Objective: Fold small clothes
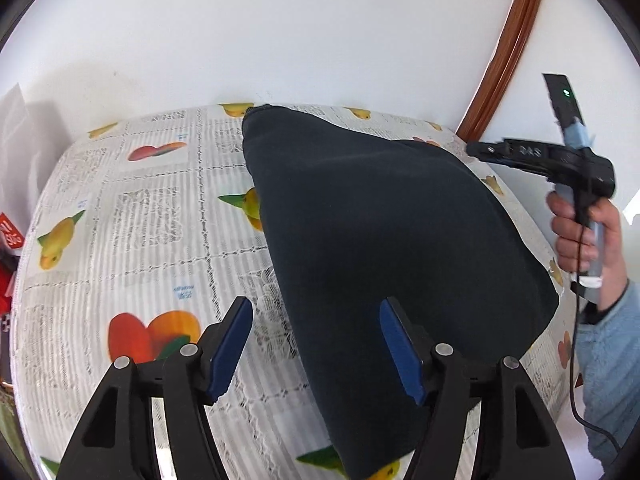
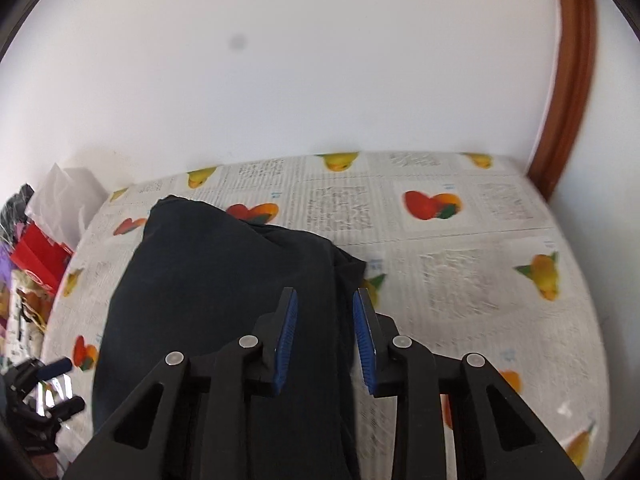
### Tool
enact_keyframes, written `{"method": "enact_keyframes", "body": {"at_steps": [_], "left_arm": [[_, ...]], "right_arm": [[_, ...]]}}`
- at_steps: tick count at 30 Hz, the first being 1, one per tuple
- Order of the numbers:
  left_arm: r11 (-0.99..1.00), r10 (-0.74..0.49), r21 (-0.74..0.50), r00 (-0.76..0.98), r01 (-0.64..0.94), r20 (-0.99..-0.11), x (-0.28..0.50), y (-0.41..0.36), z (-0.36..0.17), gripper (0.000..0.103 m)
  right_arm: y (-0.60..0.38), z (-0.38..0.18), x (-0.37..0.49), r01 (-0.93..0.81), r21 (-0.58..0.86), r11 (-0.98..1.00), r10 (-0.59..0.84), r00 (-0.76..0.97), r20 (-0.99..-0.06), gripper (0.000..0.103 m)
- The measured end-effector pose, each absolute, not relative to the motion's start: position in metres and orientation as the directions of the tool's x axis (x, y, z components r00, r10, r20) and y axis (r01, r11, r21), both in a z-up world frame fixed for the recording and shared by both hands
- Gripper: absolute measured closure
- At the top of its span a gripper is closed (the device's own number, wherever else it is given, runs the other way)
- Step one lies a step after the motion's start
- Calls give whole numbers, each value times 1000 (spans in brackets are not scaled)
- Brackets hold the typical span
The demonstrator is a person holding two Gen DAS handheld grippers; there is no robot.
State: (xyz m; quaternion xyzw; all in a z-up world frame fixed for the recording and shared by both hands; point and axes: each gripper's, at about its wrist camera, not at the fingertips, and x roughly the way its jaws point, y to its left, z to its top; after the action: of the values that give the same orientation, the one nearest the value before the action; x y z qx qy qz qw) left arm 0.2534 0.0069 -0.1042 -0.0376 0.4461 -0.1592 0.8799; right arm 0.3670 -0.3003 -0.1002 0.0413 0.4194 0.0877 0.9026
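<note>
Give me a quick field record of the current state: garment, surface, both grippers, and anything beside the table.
garment: dark navy fabric garment, lying folded on the table
surface: fruit-print newspaper-pattern tablecloth
left gripper: open, above the garment's near edge, holding nothing
right gripper: open narrowly, above the garment's right edge, pads not pressing cloth
right hand: gripping the handle, raised off the table
clutter: red package left of the table
</note>
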Motion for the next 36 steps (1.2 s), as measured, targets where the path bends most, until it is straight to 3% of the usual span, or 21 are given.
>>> {"method": "enact_keyframes", "body": {"at_steps": [10, 12, 16, 21, 25, 29, 32, 34, 35, 36], "left_arm": [[913, -399, -298, 457, 280, -795, 285, 6, -133, 34], [908, -411, -310, 458, 282, -788, 285, 7, -137, 34], [906, -415, -309, 463, 289, -783, 282, 6, -136, 34], [912, -399, -287, 471, 293, -786, 277, 2, -133, 34], [915, -391, -279, 474, 291, -789, 271, 2, -128, 34], [914, -396, -290, 476, 282, -785, 262, 5, -124, 36], [915, -398, -301, 478, 268, -783, 253, 9, -124, 36], [918, -393, -308, 480, 249, -784, 249, 10, -125, 36], [920, -389, -308, 482, 241, -785, 247, 11, -125, 35], [925, -379, -306, 485, 225, -788, 245, 12, -125, 33]], "right_arm": [[-280, -153, 459, -78, 158, 984, 176, 510, -842, 74], [-280, -151, 462, -118, 209, 971, 240, 532, -812, 94], [-304, -126, 440, -183, 312, 932, 349, 678, -646, 95], [-308, -148, 453, -114, 327, 938, 326, 602, -728, 94], [-316, -139, 438, -69, 303, 950, 281, 609, -742, 84], [-330, -128, 411, -78, 331, 940, 310, 595, -741, 57], [-331, -133, 389, -104, 359, 927, 352, 563, -747, 56], [-323, -139, 384, -132, 359, 924, 369, 555, -746, 62], [-317, -142, 386, -149, 337, 930, 361, 548, -755, 93], [-313, -143, 388, -173, 309, 935, 352, 548, -759, 100]]}}
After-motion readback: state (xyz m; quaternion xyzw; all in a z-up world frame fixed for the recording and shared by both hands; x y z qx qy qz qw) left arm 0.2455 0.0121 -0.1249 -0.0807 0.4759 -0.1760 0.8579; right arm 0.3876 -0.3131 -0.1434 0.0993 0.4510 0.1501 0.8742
